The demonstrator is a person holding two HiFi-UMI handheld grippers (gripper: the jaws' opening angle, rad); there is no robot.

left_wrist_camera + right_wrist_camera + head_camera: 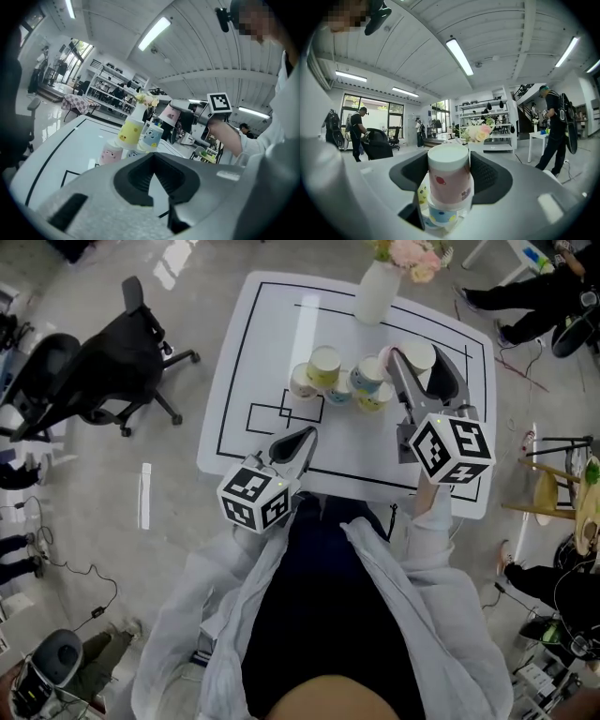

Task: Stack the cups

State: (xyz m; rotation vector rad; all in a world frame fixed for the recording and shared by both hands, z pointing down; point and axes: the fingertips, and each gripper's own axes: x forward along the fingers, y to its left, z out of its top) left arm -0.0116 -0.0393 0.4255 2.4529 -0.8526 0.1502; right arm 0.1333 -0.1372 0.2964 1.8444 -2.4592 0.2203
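Several paper cups stand clustered on the white table (pixel 253 343): a yellow cup (pixel 324 365) and a blue cup (pixel 367 373) sit on top of lower cups, with a pink-faced cup (pixel 302 382) at the left. In the left gripper view these are the yellow cup (pixel 130 132), blue cup (pixel 152 138) and pink-faced cup (pixel 110 154). My right gripper (pixel 417 364) is shut on an upside-down pink cup (pixel 419 354), held in the air just right of the cluster; in its own view this pink cup (pixel 450 180) hangs above the blue cup (pixel 439 218). My left gripper (pixel 305 435) is shut and empty near the table's front edge.
A white vase with pink flowers (pixel 377 292) stands at the table's far edge behind the cups. A black office chair (pixel 103 371) is on the floor to the left. People sit beyond the table at the upper right (pixel 534 296).
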